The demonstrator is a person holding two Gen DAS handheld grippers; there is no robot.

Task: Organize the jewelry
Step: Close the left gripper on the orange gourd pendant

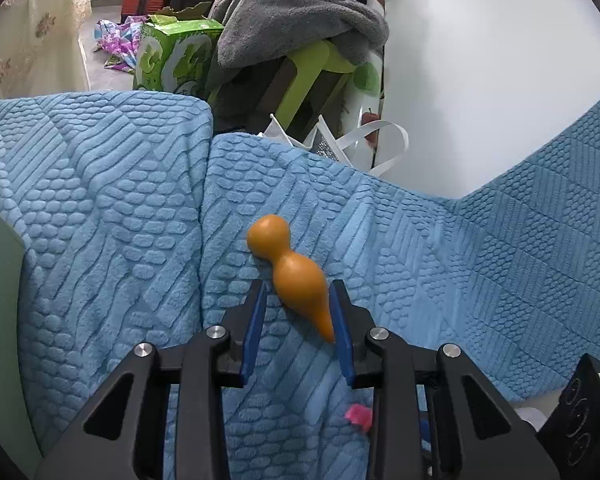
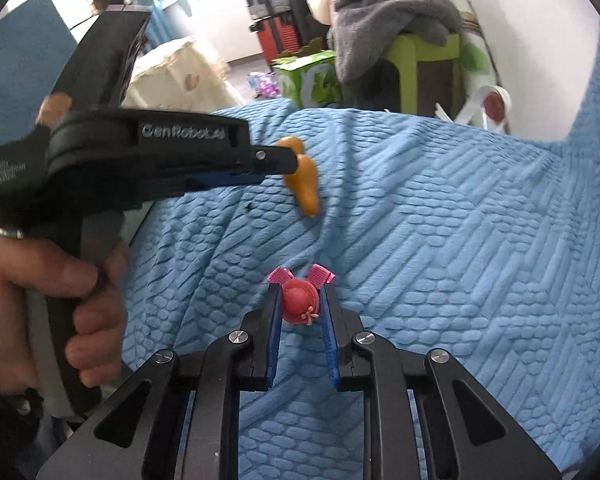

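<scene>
An orange gourd-shaped piece [image 1: 290,268] lies on the blue textured blanket [image 1: 100,200], its pointed end toward me. My left gripper [image 1: 298,290] is open, its blue pads either side of the gourd's lower half, with a gap showing on the left side. In the right wrist view the left gripper [image 2: 276,166] reaches in from the left at the gourd [image 2: 304,180]. My right gripper [image 2: 300,292] is shut on a small red hat-shaped charm with pink bows [image 2: 300,300], just above the blanket.
A pale green box edge [image 1: 0,320] stands at the left. Beyond the blanket's far edge are a green stool [image 1: 312,76] under grey clothing, a green carton [image 1: 172,56], a white bag [image 1: 360,140] and a white wall. A pink scrap [image 1: 359,416] shows below my left gripper.
</scene>
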